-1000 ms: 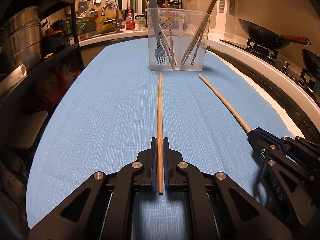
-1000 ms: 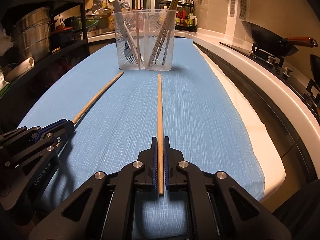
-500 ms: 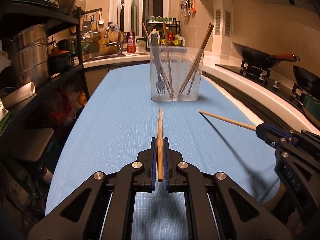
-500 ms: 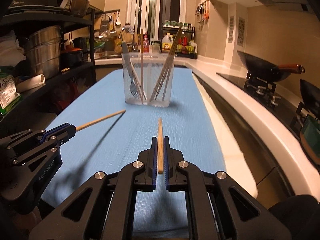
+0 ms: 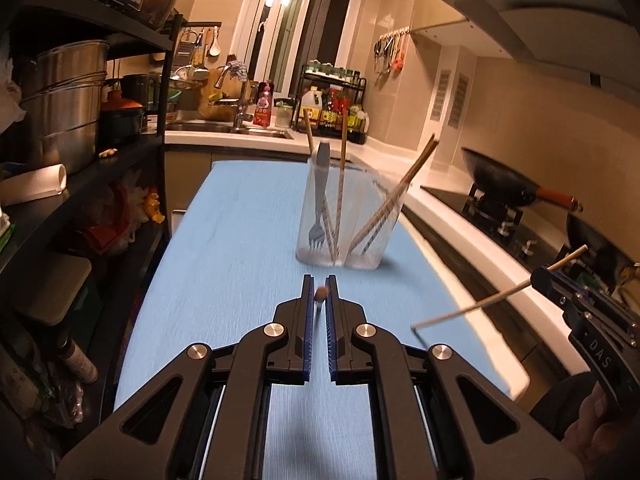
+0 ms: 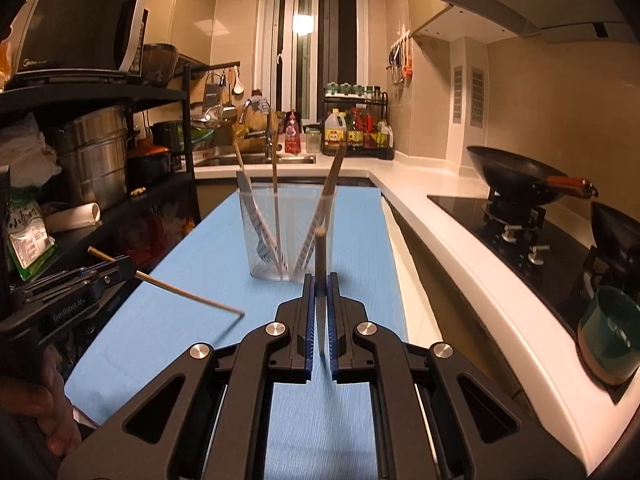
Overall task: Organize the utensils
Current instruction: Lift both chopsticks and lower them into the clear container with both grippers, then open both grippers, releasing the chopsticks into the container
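Item: 2 wooden chopsticks, light, thin, stiff, smooth enough to pivot in a pinch. Left gripper (image 5: 319, 292) pinches 1 chopstick (image 6: 188, 292) near its end; right gripper (image 6: 320, 280) likewise clamps the other chopstick (image 6: 319, 252). Both are held in the air above the blue mat (image 5: 240, 248), short of the clear holder (image 5: 340, 220). Grip nearer the middle to limit swing.

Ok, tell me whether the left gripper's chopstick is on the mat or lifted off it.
Lifted. The left gripper is shut on the chopstick, whose free tip hangs above the blue mat.

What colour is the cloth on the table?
Light blue table cloth, clearest in the right wrist view.
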`<state>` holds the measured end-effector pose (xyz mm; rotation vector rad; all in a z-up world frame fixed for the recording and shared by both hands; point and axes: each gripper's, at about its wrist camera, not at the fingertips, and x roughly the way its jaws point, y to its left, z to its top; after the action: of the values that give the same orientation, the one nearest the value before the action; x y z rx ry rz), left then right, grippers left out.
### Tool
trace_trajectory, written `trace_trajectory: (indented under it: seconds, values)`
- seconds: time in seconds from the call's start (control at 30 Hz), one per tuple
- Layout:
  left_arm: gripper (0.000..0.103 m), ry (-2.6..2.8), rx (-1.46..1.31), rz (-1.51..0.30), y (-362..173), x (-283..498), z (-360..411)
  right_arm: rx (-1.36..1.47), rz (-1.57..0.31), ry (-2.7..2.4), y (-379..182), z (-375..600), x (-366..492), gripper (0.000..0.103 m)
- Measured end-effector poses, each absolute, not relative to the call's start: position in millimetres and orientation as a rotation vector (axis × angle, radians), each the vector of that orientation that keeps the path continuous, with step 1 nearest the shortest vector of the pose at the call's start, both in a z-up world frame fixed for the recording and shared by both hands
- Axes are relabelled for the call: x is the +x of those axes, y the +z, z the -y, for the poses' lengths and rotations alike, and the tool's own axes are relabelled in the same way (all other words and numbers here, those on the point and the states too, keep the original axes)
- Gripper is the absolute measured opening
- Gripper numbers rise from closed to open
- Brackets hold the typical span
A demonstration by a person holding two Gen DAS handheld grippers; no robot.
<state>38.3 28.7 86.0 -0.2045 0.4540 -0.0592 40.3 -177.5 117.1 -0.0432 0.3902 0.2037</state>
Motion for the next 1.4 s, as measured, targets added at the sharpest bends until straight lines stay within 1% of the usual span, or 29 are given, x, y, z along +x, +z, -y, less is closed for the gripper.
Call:
trace_trajectory:
  seconds: [0.13,0.4,0.6,0.8,0.93,1.07,1.23,1.37,1.4]
  values:
    - [0.006,-0.084,-0.186,-0.441,106.7,49.1,-33.2,-0.026,-0.379,0.226,135.6,176.6,50.4,0.006]
    - [0.006,-0.137,-0.17,-0.479,151.0,80.1,-38.6,-0.003,-0.359,0.292,174.6,171.4,74.3,0.006]
    - [0.006,-0.181,-0.182,-0.489,193.7,119.0,-46.2,-0.01,-0.322,0.33,220.0,161.9,108.5,0.006]
    - [0.006,-0.201,-0.157,-0.416,244.2,153.6,-45.0,-0.018,-0.266,0.347,262.8,151.0,141.5,0.006]
    - [0.006,-0.213,-0.147,-0.332,271.5,180.3,-43.9,-0.044,-0.24,0.341,276.1,141.7,165.9,0.006]
    - [0.006,-0.197,-0.128,-0.334,270.3,216.5,-36.9,-0.061,-0.276,0.333,266.8,134.2,199.1,0.006]
    - [0.006,-0.185,-0.069,-0.46,231.2,266.1,-21.2,-0.06,-0.385,0.335,231.2,128.1,234.2,0.006]
    - [0.006,-0.192,-0.026,-0.561,195.1,289.0,-10.4,-0.062,-0.441,0.337,208.6,126.2,244.8,0.007]
    - [0.006,-0.196,-0.024,-0.579,189.4,291.9,-10.1,-0.063,-0.448,0.34,205.2,126.1,244.7,0.01]
